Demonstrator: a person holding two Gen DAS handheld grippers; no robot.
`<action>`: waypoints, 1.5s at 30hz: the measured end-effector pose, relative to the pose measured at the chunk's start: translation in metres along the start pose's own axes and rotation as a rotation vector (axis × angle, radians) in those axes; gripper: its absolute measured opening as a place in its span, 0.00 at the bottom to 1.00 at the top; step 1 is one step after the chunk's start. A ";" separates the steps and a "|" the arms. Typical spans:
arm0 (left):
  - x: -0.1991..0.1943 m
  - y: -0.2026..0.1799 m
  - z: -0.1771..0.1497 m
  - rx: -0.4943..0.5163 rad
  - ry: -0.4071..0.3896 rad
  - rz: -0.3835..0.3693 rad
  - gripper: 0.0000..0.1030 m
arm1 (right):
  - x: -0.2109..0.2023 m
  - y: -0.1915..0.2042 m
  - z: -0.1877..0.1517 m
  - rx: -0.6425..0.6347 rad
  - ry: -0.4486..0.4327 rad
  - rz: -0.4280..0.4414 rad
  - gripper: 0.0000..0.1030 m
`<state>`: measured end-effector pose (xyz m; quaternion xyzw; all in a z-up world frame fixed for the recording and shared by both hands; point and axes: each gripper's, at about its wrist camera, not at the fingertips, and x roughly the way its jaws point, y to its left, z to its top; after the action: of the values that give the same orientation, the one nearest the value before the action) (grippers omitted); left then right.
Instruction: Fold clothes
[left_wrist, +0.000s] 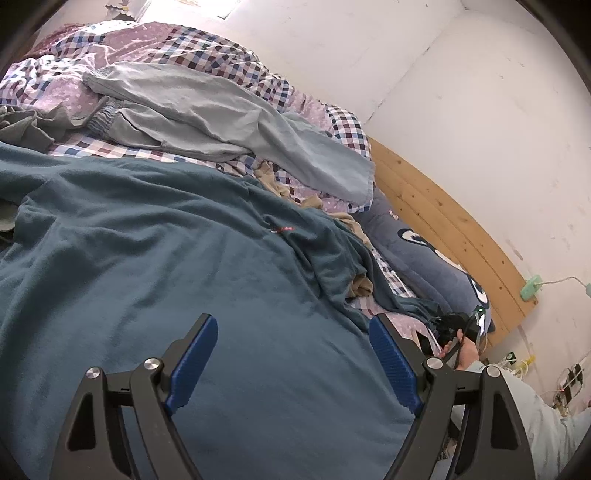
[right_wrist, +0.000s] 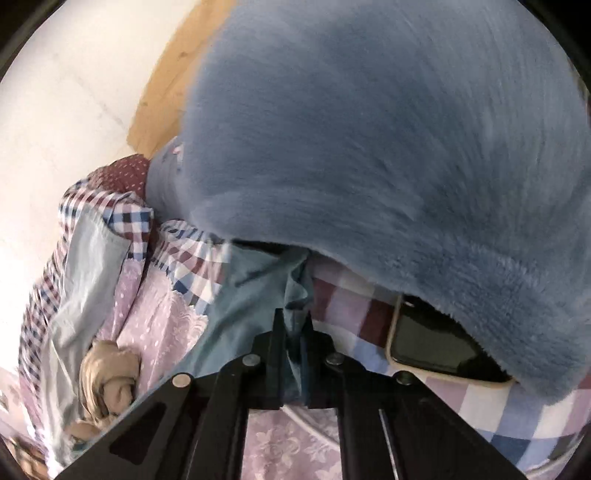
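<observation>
Blue-padded fingers (left_wrist: 192, 363) of the left gripper (left_wrist: 293, 365) stand spread wide, empty, above a teal shirt (left_wrist: 155, 266) lying across the bed. Beyond the shirt, grey-blue trousers (left_wrist: 207, 122) sprawl over the checked quilt (left_wrist: 207, 55), with a tan garment (left_wrist: 354, 221) just beside the shirt's far edge. Further right, a blue plush pillow (left_wrist: 417, 254) rests against the wooden headboard (left_wrist: 443, 218), and a hand (left_wrist: 467, 350) holds the other tool. From the right wrist view, the right gripper (right_wrist: 291, 332) is pressed together, pinching a fold of the teal shirt beneath the pillow, a phone (right_wrist: 436, 343) just to its right.
</observation>
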<state>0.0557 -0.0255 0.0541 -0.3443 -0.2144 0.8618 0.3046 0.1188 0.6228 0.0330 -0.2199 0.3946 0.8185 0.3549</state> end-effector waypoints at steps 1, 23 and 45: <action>-0.001 0.001 0.001 -0.004 -0.006 0.001 0.85 | -0.008 0.013 0.000 -0.048 -0.019 0.003 0.04; -0.030 0.117 0.034 -0.589 -0.080 -0.353 0.85 | -0.228 0.434 -0.299 -1.294 0.157 0.796 0.03; -0.012 0.140 0.021 -0.746 0.056 -0.256 0.74 | -0.203 0.353 -0.470 -1.539 0.454 0.847 0.06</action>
<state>-0.0058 -0.1378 -0.0075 -0.4252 -0.5456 0.6701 0.2693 0.0221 0.0087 0.0583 -0.3888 -0.1530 0.8550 -0.3074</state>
